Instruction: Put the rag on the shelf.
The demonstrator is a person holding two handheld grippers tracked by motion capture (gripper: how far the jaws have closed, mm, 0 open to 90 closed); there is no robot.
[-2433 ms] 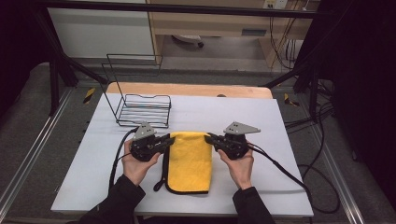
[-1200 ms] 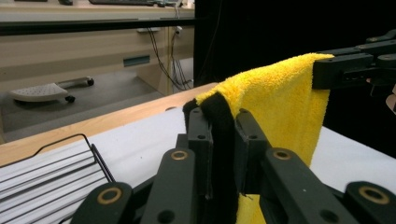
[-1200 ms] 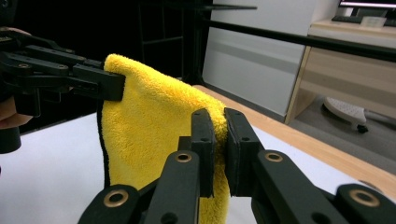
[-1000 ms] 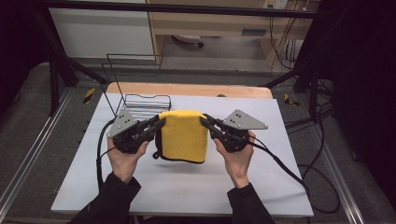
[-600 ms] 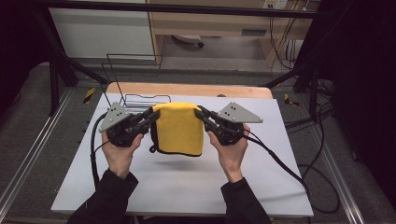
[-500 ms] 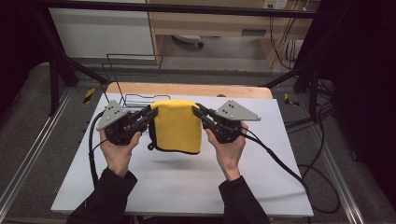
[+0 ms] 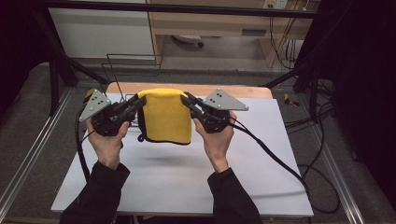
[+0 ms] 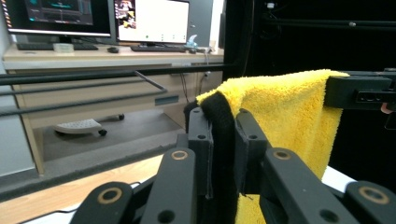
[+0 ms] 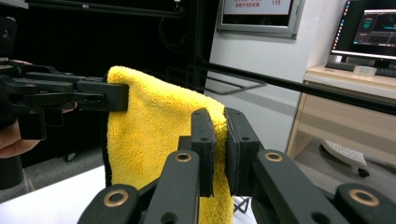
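Lifted off the surface [image 7: 187, 182] since earlier, the yellow towel [image 7: 166, 116] now hangs between both tongs. Left tongs [image 7: 138, 100] and right tongs [image 7: 186, 99] each pinch a top corner. It looks ready to carry toward the wire basket [image 7: 133, 58].

**One number legible, little else**

We scan the right gripper view and catch a wall sign [image 9: 258, 10] at the top edge: we read "119" at the end of a red line, the characters before it too blurred to make out. The monitors [image 8: 152, 21] in the left gripper view glow with windows, yet we cannot read a word on them. The high view gives us no lettering.
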